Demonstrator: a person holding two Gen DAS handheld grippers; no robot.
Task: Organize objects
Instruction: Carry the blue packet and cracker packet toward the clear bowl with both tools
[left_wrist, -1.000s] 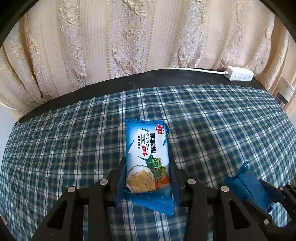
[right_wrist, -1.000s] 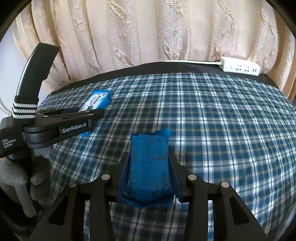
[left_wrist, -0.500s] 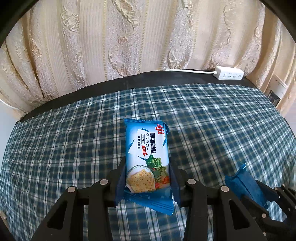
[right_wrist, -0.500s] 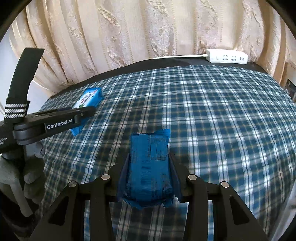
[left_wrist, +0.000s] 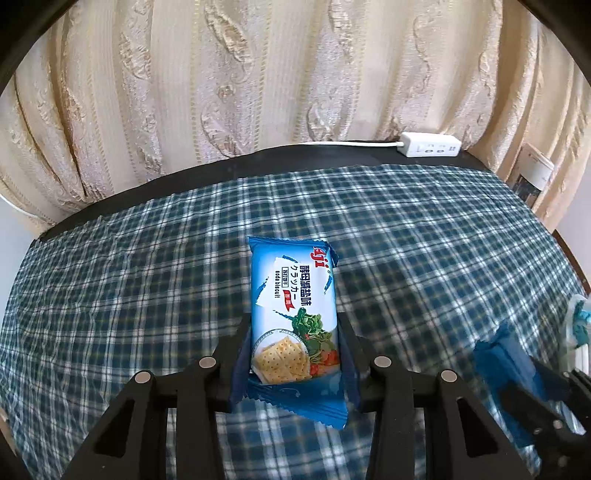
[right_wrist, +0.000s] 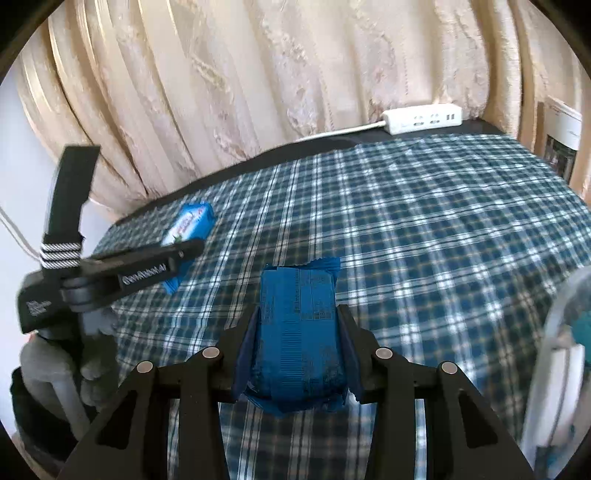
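A blue soda-cracker packet (left_wrist: 293, 314) with its printed face up sits clamped in my left gripper (left_wrist: 294, 320), held above the blue plaid cloth (left_wrist: 147, 295). In my right gripper (right_wrist: 297, 314) is a second blue packet (right_wrist: 299, 332), its plain back with a barcode up, also clear of the cloth. The right wrist view has the left gripper (right_wrist: 177, 251) at the left with its packet (right_wrist: 190, 219) sticking out ahead. Low at the right of the left wrist view, the right gripper's packet (left_wrist: 506, 358) shows, blurred.
A white power strip (left_wrist: 430, 144) with its cable lies at the table's far edge before a cream curtain (left_wrist: 258, 92). A white-rimmed object holding something teal (right_wrist: 561, 332) enters at the right edge, blurred. A grey-gloved hand (right_wrist: 40, 354) holds the left gripper's handle.
Both grippers have carried their packets to the right and a little up. The power strip slid left in both views, and the white-rimmed object came into sight at the right edge.
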